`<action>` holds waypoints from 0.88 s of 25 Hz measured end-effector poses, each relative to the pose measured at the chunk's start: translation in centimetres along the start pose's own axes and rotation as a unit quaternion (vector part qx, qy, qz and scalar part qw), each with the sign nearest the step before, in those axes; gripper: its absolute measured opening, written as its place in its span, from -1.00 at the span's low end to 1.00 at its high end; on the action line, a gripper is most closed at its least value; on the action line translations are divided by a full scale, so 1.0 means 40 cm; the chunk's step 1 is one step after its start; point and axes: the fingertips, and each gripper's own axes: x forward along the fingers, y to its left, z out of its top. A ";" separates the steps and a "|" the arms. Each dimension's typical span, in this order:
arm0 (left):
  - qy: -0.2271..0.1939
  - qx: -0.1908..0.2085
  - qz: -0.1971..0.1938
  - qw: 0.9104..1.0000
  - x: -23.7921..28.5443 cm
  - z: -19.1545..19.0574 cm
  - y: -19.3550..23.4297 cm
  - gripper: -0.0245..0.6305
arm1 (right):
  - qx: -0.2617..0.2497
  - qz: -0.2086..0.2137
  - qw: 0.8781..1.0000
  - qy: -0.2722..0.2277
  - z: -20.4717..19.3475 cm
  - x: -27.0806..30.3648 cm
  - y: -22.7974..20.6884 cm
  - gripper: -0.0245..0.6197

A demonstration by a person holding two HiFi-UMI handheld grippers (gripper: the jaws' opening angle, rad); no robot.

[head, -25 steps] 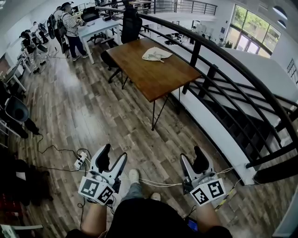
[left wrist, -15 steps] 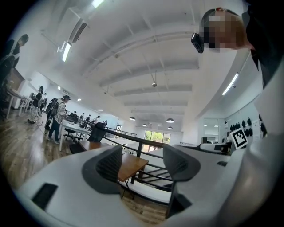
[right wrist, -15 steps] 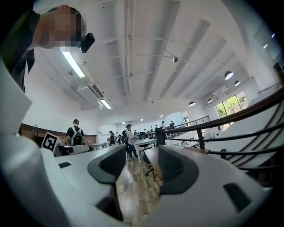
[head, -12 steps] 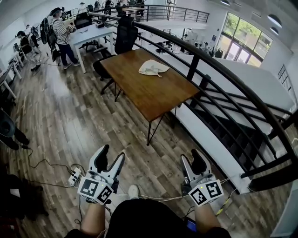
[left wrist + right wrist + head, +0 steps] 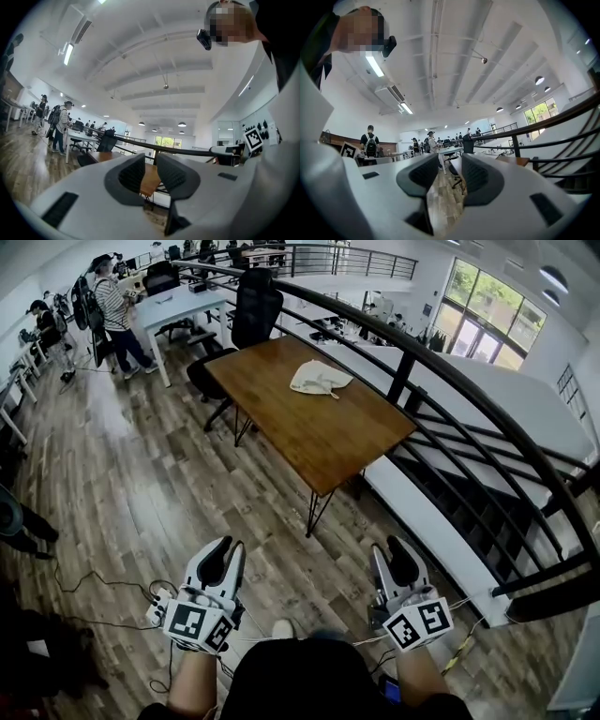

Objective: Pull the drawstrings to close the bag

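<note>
Both forearms reach fwd low over the wood floor (image 5: pixel 141 474), each hand holding a tool level. The left tool (image 5: pixel 228 547) and right tool (image 5: pixel 391 549) have just been closing; slim gaps remain, nothing betw. the jaws. The left gripper view catches the bench (image 5: pixel 149 182) thru its gap. The right's shows floor and distant people (image 5: pixel 433 143). A cream cloth bag (image 5: pixel 320 378) lies slumped near the bench's far edge by the railing (image 5: pixel 400 376), well apart from both tools.

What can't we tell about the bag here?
- Head view: bag on the table is too small; open or cinched, and where its drawstrings lie, unreadable.
- Left gripper view: left gripper, its empty jaws just closing, blocks the bag; only a table sliver shows.
- Right gripper view: bag nowhere discernible.
</note>
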 end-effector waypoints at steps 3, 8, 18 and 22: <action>0.006 0.000 -0.007 1.000 0.012 -0.008 0.011 -0.70 | 0.011 0.001 1.000 0.001 -0.007 0.021 0.004 -0.45; 0.010 -0.012 -0.007 1.000 0.038 -0.020 0.045 -0.75 | 0.006 -0.008 1.000 0.010 -0.014 0.077 -0.021 -0.46; 0.002 -0.009 0.015 1.000 0.174 0.008 0.117 -0.64 | 0.007 0.016 1.000 0.000 0.000 0.267 -0.104 -0.51; 0.000 -0.001 0.026 1.000 0.272 0.023 0.141 -0.54 | 0.007 0.026 1.000 -0.005 0.020 0.361 -0.173 -0.51</action>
